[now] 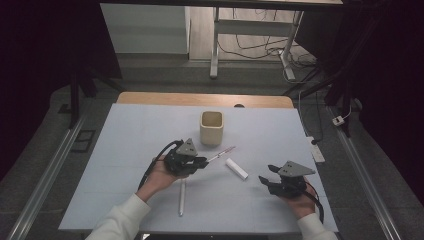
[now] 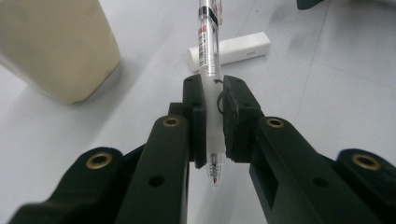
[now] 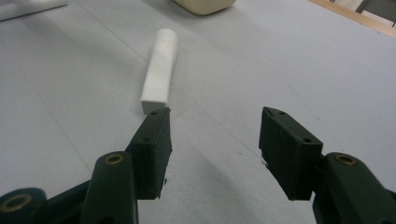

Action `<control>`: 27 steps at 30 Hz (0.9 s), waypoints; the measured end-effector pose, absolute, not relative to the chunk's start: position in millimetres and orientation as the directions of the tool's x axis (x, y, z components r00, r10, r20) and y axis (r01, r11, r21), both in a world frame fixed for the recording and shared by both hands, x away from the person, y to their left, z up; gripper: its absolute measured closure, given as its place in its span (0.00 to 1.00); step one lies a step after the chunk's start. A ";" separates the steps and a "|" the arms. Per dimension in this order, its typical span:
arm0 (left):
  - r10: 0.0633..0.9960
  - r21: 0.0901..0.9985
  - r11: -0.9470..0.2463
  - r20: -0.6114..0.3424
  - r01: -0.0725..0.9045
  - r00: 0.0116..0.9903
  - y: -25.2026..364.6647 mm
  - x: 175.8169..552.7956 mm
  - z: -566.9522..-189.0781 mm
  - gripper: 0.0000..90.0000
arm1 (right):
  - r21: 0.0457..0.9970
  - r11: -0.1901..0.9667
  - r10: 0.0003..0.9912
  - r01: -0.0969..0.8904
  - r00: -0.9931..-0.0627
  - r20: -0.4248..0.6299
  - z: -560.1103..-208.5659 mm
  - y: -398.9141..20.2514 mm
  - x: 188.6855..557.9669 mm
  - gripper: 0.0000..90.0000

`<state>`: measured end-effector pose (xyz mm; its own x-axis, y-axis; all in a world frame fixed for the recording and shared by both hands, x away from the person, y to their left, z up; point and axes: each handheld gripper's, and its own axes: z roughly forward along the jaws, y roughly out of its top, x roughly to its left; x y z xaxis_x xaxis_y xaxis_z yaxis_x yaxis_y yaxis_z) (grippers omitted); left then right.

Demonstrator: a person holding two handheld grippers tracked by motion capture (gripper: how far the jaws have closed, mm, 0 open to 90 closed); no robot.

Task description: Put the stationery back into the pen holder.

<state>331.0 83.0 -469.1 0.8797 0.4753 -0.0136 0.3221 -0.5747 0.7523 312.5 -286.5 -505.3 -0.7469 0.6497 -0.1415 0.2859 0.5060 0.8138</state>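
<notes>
Right now my left gripper [image 2: 212,119] has its matte black, blocky fingers [image 2: 236,116] clamped on a clear plastic ballpoint pen [image 2: 208,46], a slim round barrel with a printed label strip and a frosted grip section where the pads press. From the high view the left gripper [image 1: 192,162] hangs just above the pale grey, smooth table [image 1: 125,150], and the pen [image 1: 221,153] sticks out from the fingers toward the far right, its long axis running slantwise across the table, nearly level. In the left gripper view the writing tip points back toward the camera, and the other end reaches out over a white, square-edged plastic stick [image 2: 243,46] lying flat.

Just beside the pen's far end stands a cream, rounded-square cup [image 1: 211,127], upright, with a dull glazed look. A thin silver-grey rod [image 1: 182,197] lies near my left wrist.

My right gripper [image 3: 215,154] rests low over the table with its fingers apart, nothing between them; the white stick [image 3: 160,70] lies just ahead of its left finger.
</notes>
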 end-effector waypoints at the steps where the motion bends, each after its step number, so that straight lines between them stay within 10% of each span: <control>1: 0.475 0.754 -0.571 -0.018 0.324 0.880 84.7 330.8 -469.3 0.88 | 0.813 0.508 0.649 0.284 -0.747 -0.144 -505.1 -285.8 312.2 0.48; 27: 0.397 0.738 -0.608 -0.036 0.293 0.917 70.8 324.7 -474.9 0.88 | 0.813 0.529 0.599 0.244 -0.785 -0.154 -497.9 -263.8 302.1 0.43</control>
